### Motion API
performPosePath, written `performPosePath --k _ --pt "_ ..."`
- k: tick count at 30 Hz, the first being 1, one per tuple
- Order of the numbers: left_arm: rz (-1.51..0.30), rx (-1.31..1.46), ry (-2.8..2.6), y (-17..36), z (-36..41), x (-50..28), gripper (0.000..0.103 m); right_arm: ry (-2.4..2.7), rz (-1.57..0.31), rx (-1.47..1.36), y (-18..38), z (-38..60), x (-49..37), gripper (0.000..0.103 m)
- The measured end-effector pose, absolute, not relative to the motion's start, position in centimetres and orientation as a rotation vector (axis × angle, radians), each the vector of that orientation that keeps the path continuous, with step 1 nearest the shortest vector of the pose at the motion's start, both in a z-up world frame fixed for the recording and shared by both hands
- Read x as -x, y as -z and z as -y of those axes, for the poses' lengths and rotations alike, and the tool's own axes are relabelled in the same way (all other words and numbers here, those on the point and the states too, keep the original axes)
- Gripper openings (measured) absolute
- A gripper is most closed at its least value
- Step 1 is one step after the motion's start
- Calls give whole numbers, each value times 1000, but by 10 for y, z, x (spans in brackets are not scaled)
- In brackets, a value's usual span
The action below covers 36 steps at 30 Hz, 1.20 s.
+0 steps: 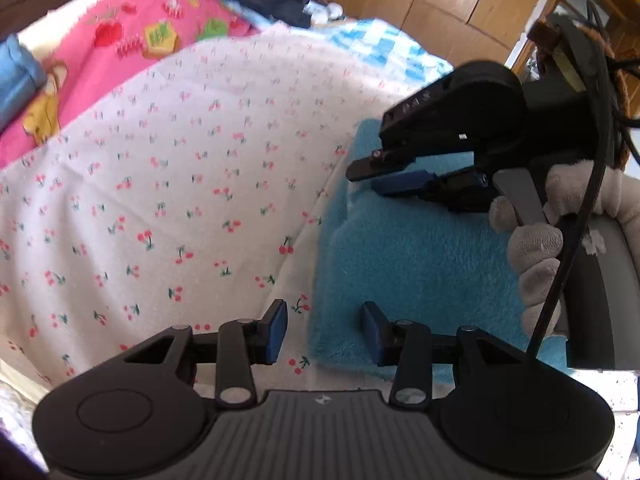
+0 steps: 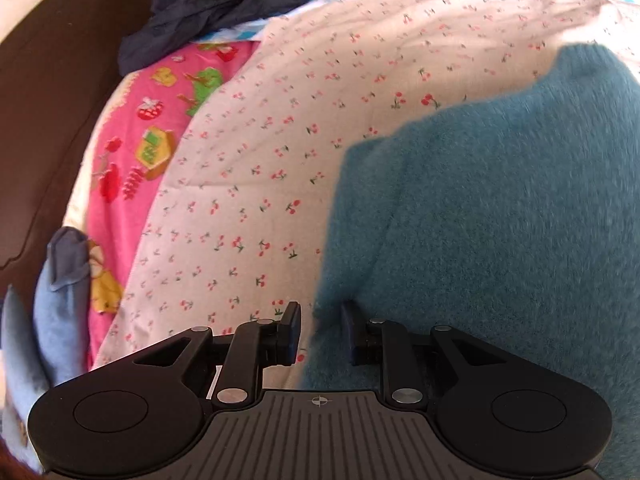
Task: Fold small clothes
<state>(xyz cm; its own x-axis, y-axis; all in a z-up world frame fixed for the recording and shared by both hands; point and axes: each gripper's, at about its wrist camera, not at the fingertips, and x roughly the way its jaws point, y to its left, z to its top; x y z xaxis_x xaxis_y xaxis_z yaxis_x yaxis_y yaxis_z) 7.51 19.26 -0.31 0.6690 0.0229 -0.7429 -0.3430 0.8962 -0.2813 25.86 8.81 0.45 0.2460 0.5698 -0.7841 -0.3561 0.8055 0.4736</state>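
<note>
On cherry-print bedding [image 1: 180, 200] lies a fluffy teal garment [image 2: 500, 220] (apparently folded); left gripper [image 1: 326, 332] and right gripper [image 2: 322, 332] both spread, holding nothing.

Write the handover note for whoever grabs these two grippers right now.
Left gripper: open, empty, its fingers straddling the near left edge of the fuzzy teal garment.
Right gripper: open, straddling the garment's left edge further along, nothing pinched yet.
Garment lies on the cherry-print sheet, with a fold line showing; folded shape looks roughly rectangular.
Dark clothes are piled at the far side, light blue items at the left.
Left to do: grip the edge, finish folding, then the rest.
</note>
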Motion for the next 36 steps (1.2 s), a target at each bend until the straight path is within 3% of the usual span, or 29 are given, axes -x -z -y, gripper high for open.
performPosePath --k 9,14,20,25,31,36 --pt "-694 257 -167 -40 -155 -87 46 -733 -1134 -256 -20 -61 -259 26" --pt "-794 188 -206 -9 -153 -115 47 -759 -1127 -247 -27 -60 -260 27" --pt "-832 239 -210 8 -166 -117 56 -671 -929 -108 -52 -19 -232 27" --pt "-848 223 -212 17 -169 -122 64 -593 -915 24 -30 11 -215 24" --pt "-826 213 -211 -5 -165 -116 58 -590 -871 -80 -45 32 -202 26" --pt "-777 235 -110 -23 -158 -115 59 -534 -830 -103 -46 75 -181 45"
